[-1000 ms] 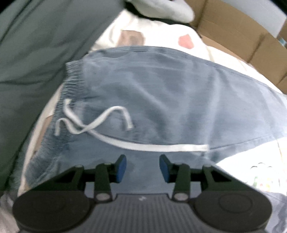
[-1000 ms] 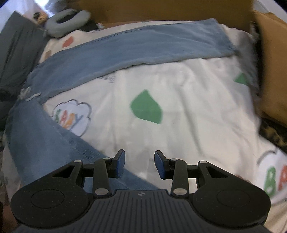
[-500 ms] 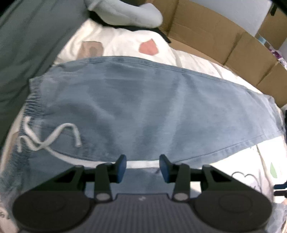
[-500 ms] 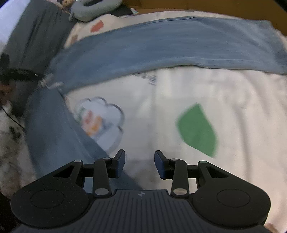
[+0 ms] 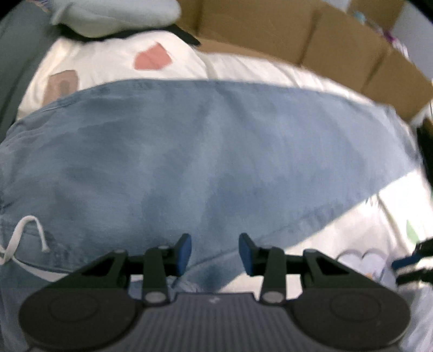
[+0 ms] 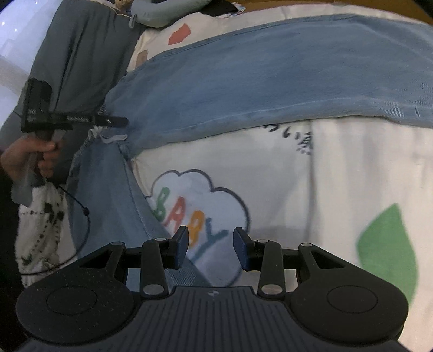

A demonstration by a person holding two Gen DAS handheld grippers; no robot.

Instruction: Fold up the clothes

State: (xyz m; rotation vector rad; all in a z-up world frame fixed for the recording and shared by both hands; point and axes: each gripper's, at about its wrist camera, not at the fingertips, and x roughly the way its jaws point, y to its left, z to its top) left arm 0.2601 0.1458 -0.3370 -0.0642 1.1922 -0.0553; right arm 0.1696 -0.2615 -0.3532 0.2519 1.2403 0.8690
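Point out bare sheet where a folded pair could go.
Free: the sheet wedge between the two jeans legs, around the BABY cloud and green leaf. Crowded: the far side, where a grey pillow and dark blanket lie.

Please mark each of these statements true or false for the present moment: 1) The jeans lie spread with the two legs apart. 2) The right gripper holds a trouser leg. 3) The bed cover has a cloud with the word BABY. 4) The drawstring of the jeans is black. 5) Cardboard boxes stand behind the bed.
1) True. The jeans lie with the legs spread in a V on the bed cover.
2) False. The right gripper is open and empty, above the cover.
3) True. The cloud shows coloured letters BABY.
4) False. The drawstring is white.
5) True. Cardboard boxes stand beyond the far edge.
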